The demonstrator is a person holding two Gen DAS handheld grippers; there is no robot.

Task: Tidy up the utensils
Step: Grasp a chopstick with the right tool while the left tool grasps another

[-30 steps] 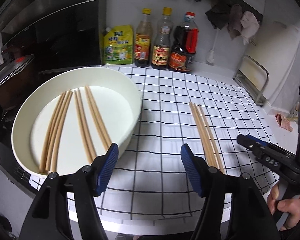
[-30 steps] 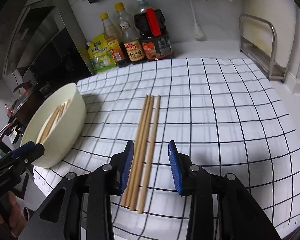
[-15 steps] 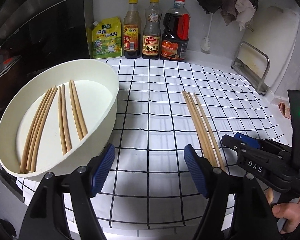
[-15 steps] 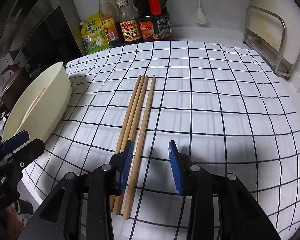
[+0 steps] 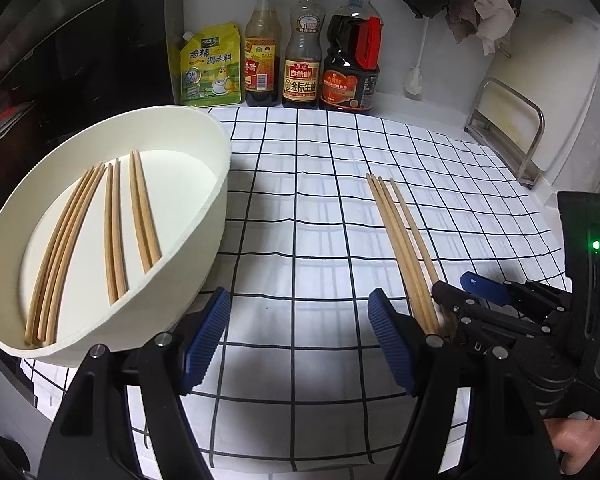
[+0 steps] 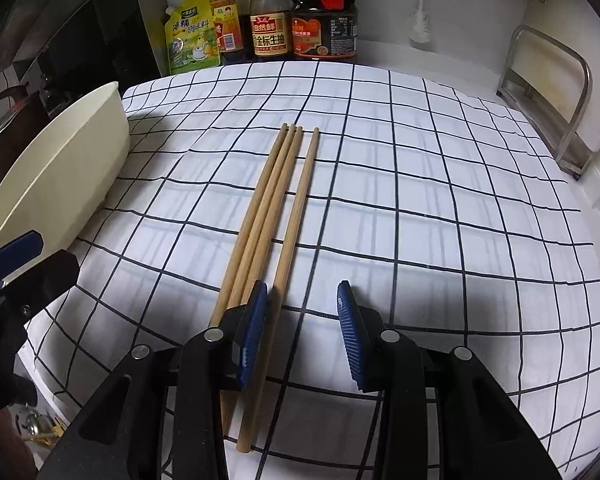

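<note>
the counter point(image 6: 440, 208) under its checked cloth is carrying a white basin point(image 5: 204, 216) at the left, already holding chopsticks. four loose chopsticks point(image 6: 276, 204) are lying mid-cloth. the right claw point(image 6: 302, 330) is hanging released over their near ends, straddling only the rightmost stick; it should be shifting left to gather the bundle before squeezing. the left claw point(image 5: 298, 338) is waiting released, grasping nothing, beside the basin.

A white counter point(image 6: 440, 50) carries a checked cloth point(image 6: 420, 208) — on it, four chopsticks point(image 6: 278, 196) and a cream basin point(image 5: 204, 216).
</note>
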